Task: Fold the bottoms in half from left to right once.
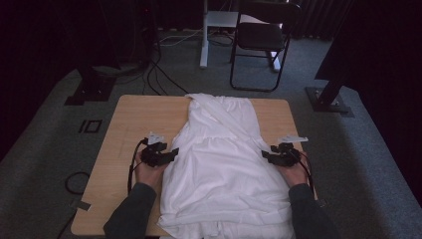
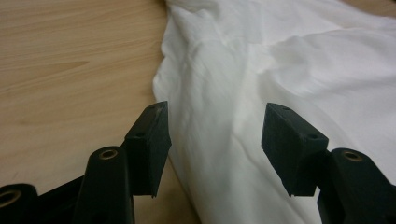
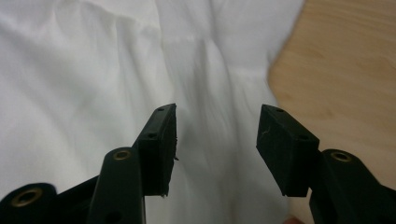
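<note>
A white cotton garment (image 1: 224,164), folded lengthwise into a long strip, lies along the middle of the pale wooden bench (image 1: 129,119), running from the 12 o'clock edge to the 6 o'clock edge, where its hem bunches up. The left gripper (image 1: 171,152) sits at the garment's 9 o'clock edge, its jaws released and standing apart above the cloth's border, nothing pinched between them. The right gripper (image 1: 266,155) sits at the 3 o'clock edge, jaws likewise released, over the fabric with bare wood just beside. Beyond the bench, at 12 o'clock, a black folding chair (image 1: 261,40) stands on grey carpet (image 1: 363,149).
</note>
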Tool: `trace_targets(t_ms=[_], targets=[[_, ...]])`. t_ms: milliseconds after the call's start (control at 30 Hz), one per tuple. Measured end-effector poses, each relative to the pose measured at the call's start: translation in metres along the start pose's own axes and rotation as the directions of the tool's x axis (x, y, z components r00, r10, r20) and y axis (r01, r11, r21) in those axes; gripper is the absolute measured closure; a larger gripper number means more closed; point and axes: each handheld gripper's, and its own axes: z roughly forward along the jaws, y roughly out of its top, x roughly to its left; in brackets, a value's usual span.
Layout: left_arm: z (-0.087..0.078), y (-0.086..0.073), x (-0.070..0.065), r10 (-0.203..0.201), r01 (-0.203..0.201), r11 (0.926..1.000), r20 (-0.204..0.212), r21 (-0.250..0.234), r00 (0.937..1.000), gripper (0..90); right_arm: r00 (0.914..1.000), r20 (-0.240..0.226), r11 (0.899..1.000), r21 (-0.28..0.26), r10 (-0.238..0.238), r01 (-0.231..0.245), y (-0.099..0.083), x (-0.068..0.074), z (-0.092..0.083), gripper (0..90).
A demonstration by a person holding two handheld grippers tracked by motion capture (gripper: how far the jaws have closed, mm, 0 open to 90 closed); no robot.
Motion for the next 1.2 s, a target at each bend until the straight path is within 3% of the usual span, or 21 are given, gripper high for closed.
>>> trace_targets(t_ms=[67,133,333,367,400,467,500,533,567,600,633,767,867,1100,1133,1200], targets=[[0.014,0.006,0.002,0.005,-0.005,0.9998,-0.02,0.017,0.9998,42.4,0.9999,-0.011,1.0,-0.011,-0.005,0.005,0.009,0.001,0.008,48.0],[0.024,0.01,0.006,-0.016,0.016,0.9994,-0.019,0.03,0.9997,42.9,0.9997,-0.023,1.0,-0.011,-0.001,0.001,0.019,0.001,0.018,48.7],[0.05,0.013,0.013,-0.045,0.047,0.9956,-0.029,0.081,0.9986,44.4,0.9982,-0.059,0.999,0.031,-0.008,0.01,0.039,0.003,0.053,44.2],[0.052,0.012,0.014,-0.049,0.052,0.995,-0.031,0.086,0.9983,44.5,0.999,-0.044,0.997,0.069,-0.013,0.016,0.04,0.003,0.062,45.2],[0.055,0.011,0.016,-0.051,0.054,0.9939,-0.031,0.097,0.9982,45.0,0.9993,-0.032,0.995,0.096,-0.019,0.022,0.04,0.003,0.066,52.1],[0.056,0.009,0.019,-0.06,0.061,0.9939,-0.02,0.091,0.998,48.2,0.9983,0.033,0.989,0.138,-0.048,0.043,0.04,0.001,0.071,71.9],[0.055,0.01,0.02,-0.054,0.056,0.9934,-0.015,0.1,0.9984,53.6,0.9956,0.088,0.991,0.134,-0.034,0.022,0.041,-0.001,0.07,80.3],[0.054,0.01,0.02,-0.049,0.05,0.993,-0.014,0.107,0.9987,62.9,0.9887,0.149,0.995,0.098,0.012,-0.027,0.041,-0.006,0.065,85.1],[0.054,0.01,0.02,-0.049,0.05,0.993,-0.014,0.107,0.9987,70.3,0.9887,0.149,0.995,0.098,0.012,-0.027,0.041,-0.006,0.065,85.1],[0.054,0.009,0.02,-0.037,0.036,0.9921,-0.001,0.12,0.9993,70.3,0.9825,0.183,0.996,0.078,0.037,-0.052,0.042,-0.01,0.061,86.3],[0.053,0.009,0.02,-0.033,0.033,0.9922,0.003,0.121,0.9994,80.9,0.971,0.225,0.993,0.067,0.08,-0.097,0.041,-0.018,0.058,87.0],[0.051,0.007,0.019,-0.016,0.017,0.9932,-0.005,0.115,0.9999,85.9,0.972,0.229,0.989,0.123,0.055,-0.085,0.031,-0.019,0.068,86.9],[0.043,-0.001,0.021,-0.009,0.009,0.9947,-0.005,0.102,1.0,86.2,0.9751,0.211,0.99,0.11,0.068,-0.093,0.024,-0.018,0.067,86.9],[0.011,-0.033,0.015,0.004,-0.005,0.9973,0.01,0.073,0.9999,86.0,0.9913,0.12,0.993,0.096,0.054,-0.066,-0.003,-0.007,0.041,87.0],[0.005,-0.039,0.012,0.012,-0.013,0.9975,0.015,0.069,0.9998,85.9,0.9918,0.113,0.993,0.098,0.059,-0.07,-0.014,-0.001,0.03,87.2],[-0.006,-0.05,0.008,0.012,-0.013,0.9978,0.028,0.065,0.9995,85.7,0.9924,0.108,0.993,0.098,0.058,-0.069,-0.02,0.003,0.024,87.3]])
